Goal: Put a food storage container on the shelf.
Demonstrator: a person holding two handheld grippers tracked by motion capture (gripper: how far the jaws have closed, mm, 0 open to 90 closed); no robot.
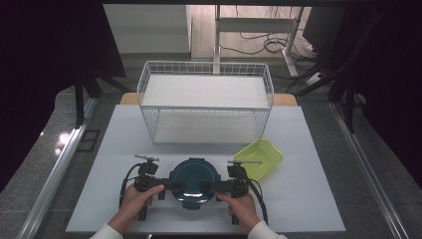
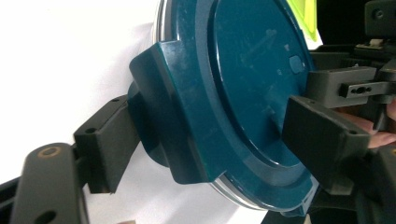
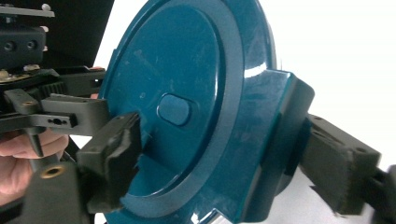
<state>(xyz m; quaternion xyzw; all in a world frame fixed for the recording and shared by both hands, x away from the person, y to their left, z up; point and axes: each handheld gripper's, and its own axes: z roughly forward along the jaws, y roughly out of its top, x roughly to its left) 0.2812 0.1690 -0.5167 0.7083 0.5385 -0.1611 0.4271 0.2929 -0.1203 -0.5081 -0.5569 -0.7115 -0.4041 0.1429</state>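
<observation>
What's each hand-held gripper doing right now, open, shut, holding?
Left hand-held gripper: shut on the left clip tab of the teal lidded container.
Right hand-held gripper: shut on the container's right clip tab.

A lidded round container (image 1: 193,180) is set at the tabletop's (image 1: 308,199) near edge, a shallow tray (image 1: 260,157) seemingly just beside it rightward, a wire basket (image 1: 205,102) behind both.
</observation>
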